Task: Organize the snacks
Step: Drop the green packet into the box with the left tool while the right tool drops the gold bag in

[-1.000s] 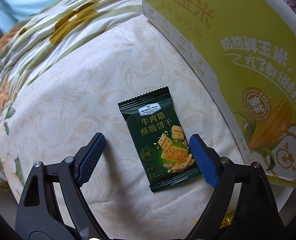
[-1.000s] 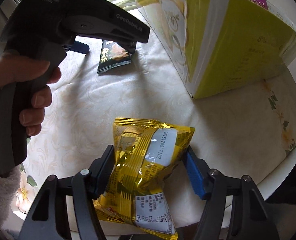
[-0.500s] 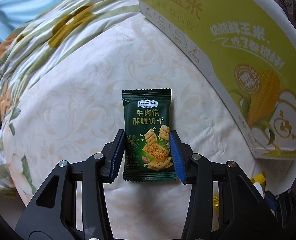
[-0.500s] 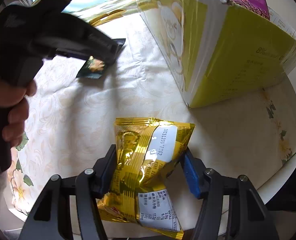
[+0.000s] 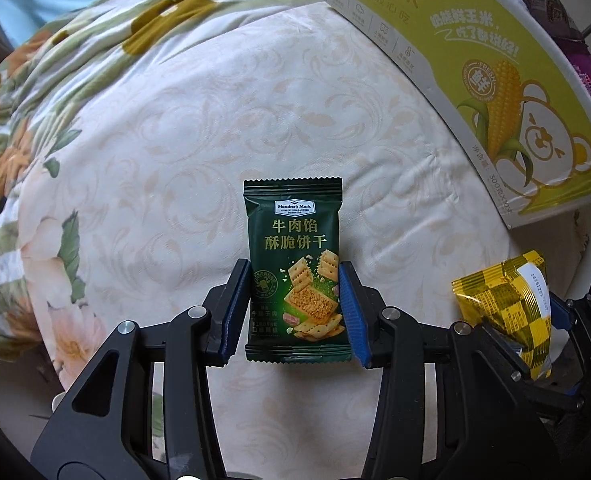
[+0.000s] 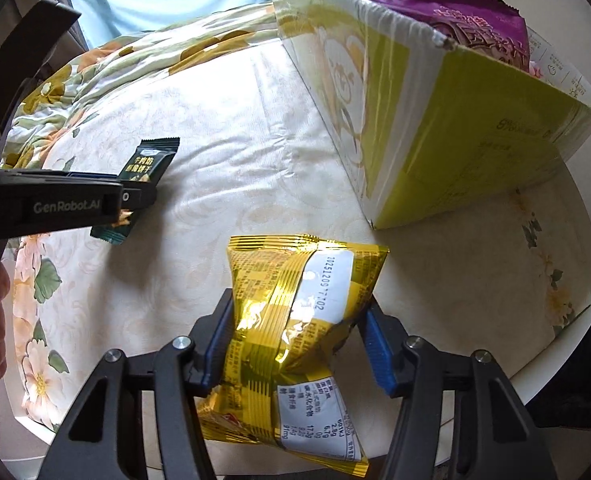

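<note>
both packets look picked up and ready to go in the box. the left hand-held gripper [image 5: 295, 312] is clamped on the lower half of the green biscuit packet [image 5: 295, 264], its blue pads against both long edges, with the packet sticking out forward over the tabletop [image 5: 175, 140]. the right hand-held gripper [image 6: 299, 344] is clamped on the yellow foil snack bag [image 6: 295, 320], pinching it in at the waist so it bulges above and below.

my guess is the next move is to carry each one over to the yellow corn carton [image 6: 435, 120] and let go above its open top, high enough to clear the rim.

the right view looks down into the carton's mouth, where a purple bag [image 6: 455, 12] already sits, and it shows the green packet from the side, seemingly lifted off the cloth. the left view only gets the carton's printed front with the bear and corn, but shows the green packet's label square on.
</note>
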A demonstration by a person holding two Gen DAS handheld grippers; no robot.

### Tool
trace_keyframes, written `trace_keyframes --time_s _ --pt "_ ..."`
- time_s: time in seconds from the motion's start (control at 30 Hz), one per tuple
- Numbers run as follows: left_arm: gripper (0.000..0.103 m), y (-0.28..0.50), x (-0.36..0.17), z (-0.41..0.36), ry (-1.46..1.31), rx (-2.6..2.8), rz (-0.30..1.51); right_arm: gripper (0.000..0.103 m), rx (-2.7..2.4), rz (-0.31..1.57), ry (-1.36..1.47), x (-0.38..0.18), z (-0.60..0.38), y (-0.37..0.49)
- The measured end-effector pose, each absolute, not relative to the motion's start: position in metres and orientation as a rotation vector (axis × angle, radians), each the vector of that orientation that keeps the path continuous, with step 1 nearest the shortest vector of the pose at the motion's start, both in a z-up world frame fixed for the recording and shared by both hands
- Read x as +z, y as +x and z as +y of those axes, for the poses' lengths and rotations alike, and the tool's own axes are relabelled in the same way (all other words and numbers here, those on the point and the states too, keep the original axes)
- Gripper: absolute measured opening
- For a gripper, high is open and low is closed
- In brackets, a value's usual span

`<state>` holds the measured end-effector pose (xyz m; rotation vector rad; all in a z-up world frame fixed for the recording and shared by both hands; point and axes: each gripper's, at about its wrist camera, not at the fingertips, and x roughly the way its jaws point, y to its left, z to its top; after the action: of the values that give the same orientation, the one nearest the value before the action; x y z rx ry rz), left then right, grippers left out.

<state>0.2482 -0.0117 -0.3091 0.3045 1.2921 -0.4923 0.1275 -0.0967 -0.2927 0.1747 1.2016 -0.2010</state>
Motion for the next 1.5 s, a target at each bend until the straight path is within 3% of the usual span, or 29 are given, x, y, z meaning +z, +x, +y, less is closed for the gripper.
trace_keyframes --time_s 0.2,0.47,0.8,1.07,1.4,1.47,1.5 --pt "0.040 0.240 -0.266 0.012 0.252 -0.508 1.237 0.054 -0.201 1.138 0.178 -0.270 -0.091 0.127" --pt "0.040 0.236 -0.175 0.029 0.173 -0.579 1.098 0.053 -0.182 0.951 0.202 -0.178 -0.088 0.126" --pt "0.040 0.248 -0.092 -0.024 0.121 -0.653 0.962 0.053 -0.193 0.780 0.237 -0.095 -0.157 0.136" --pt "0.040 0.245 -0.077 -0.122 0.085 -0.625 0.943 0.053 -0.176 0.762 0.245 -0.075 -0.258 0.147" --pt "0.040 0.243 -0.106 -0.268 0.103 -0.600 0.995 0.053 -0.122 0.785 0.213 -0.080 -0.361 0.161" --pt "0.042 0.242 -0.120 -0.288 0.099 -0.606 1.038 0.053 -0.110 0.803 0.209 -0.085 -0.375 0.164" --pt "0.048 0.240 -0.127 -0.295 0.103 -0.598 1.053 0.053 -0.104 0.810 0.206 -0.087 -0.379 0.165"
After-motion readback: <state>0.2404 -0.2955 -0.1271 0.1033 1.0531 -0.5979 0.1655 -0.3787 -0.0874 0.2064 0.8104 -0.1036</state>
